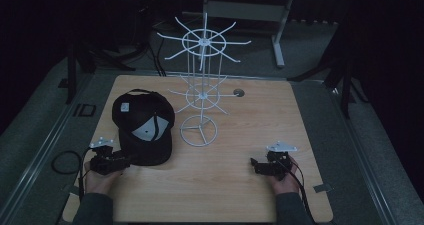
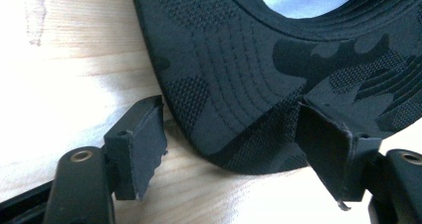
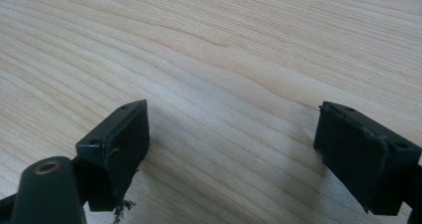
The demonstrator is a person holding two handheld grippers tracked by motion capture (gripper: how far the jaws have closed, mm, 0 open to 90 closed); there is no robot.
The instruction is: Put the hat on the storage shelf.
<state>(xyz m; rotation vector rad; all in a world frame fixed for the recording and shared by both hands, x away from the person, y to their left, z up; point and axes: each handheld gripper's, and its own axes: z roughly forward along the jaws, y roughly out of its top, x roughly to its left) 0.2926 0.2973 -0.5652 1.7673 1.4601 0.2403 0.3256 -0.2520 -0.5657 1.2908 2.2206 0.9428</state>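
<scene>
A black camo cap (image 1: 142, 127) lies upside down on the wooden table (image 1: 240, 130), its brim toward the person. A white wire rack (image 1: 201, 85) stands just right of it. My left gripper (image 1: 131, 159) is open, its jaws on either side of the brim's front edge (image 2: 239, 134), and the brim lies flat on the wood between them. My right gripper (image 1: 255, 165) is open over bare wood (image 3: 229, 84) at the front right, with nothing between its jaws.
The rack's round base (image 1: 199, 131) sits close beside the cap, and its hook arms spread out above. A small round grommet (image 1: 239, 92) is set in the table's far side. Dark stands and a bench stand beyond the table.
</scene>
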